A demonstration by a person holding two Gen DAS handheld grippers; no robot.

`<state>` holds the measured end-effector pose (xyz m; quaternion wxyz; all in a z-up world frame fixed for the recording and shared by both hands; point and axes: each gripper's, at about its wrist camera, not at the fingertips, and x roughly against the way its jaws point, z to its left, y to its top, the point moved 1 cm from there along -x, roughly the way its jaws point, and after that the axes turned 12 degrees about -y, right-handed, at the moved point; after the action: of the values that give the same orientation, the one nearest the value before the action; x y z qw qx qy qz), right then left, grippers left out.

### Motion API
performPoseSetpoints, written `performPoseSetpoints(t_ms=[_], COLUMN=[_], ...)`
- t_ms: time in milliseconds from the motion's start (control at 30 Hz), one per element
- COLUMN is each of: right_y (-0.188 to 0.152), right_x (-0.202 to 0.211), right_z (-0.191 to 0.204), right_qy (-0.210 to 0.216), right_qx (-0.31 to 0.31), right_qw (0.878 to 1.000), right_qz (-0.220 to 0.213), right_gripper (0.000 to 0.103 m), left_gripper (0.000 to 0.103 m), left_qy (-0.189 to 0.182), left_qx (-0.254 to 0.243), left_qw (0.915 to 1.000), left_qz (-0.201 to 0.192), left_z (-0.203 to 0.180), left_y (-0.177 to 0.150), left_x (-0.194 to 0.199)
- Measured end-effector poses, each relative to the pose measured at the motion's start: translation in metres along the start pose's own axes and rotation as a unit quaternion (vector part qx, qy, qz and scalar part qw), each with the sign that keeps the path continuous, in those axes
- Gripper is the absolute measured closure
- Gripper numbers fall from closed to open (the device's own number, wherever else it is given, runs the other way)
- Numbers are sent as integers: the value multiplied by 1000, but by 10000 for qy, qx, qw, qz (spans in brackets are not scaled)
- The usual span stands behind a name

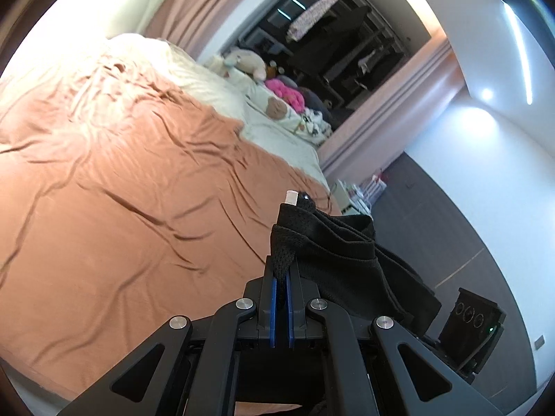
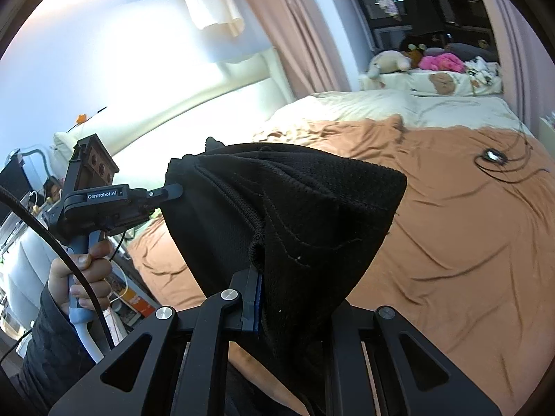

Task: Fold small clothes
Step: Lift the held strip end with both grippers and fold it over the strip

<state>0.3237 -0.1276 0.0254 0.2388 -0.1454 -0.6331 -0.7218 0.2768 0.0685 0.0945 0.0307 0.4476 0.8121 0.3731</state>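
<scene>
The left tongs (image 1: 281,242) are closed on the hem of a black garment (image 1: 343,253); their tips are largely wrapped by the fabric, with only a pale tip end showing above it. The right tongs (image 2: 263,260) are also clamped on the black garment; the cloth covers the right finger entirely, so only the left finger with its blue pad can be made out. The garment hangs stretched between the two tongs, held clear above the bed (image 2: 451,242) near its front edge. Its lower part is cut off by the frame bottom in the right wrist view.

In the right wrist view the person's left hand (image 2: 83,270) grips the left tool's handle at the bed's left side.

The orange sheet (image 1: 121,190) is wrinkled but bare across most of the bed. A dark cable coil (image 2: 492,157) lies on it toward the right edge. Cream bedding (image 2: 381,104) covers the far end. Beyond the far edge, plush toys (image 2: 440,62) sit on a ledge in front of a dark window; details there are too small to resolve. A pink curtain (image 2: 295,34) hangs at the far left corner.
</scene>
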Motion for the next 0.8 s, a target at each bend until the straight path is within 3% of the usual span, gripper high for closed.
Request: performPoseSetpoints(t_ms=[367,800], right_y=[19,40], right_x=[-49,-104], right_z=[47,114], right_qy=[295,816], right_qx=[417,944], right_qw=[9987,9921], right_qz=[35,124], right_gripper=[95,95], left_gripper=[99,99], left_qy=[122,559], left_qx=[133,40], left_qw=[9985,9928], left_qz=[-510,-1061], left_z=[48,88], left_y=[17,42], left_x=[89,219])
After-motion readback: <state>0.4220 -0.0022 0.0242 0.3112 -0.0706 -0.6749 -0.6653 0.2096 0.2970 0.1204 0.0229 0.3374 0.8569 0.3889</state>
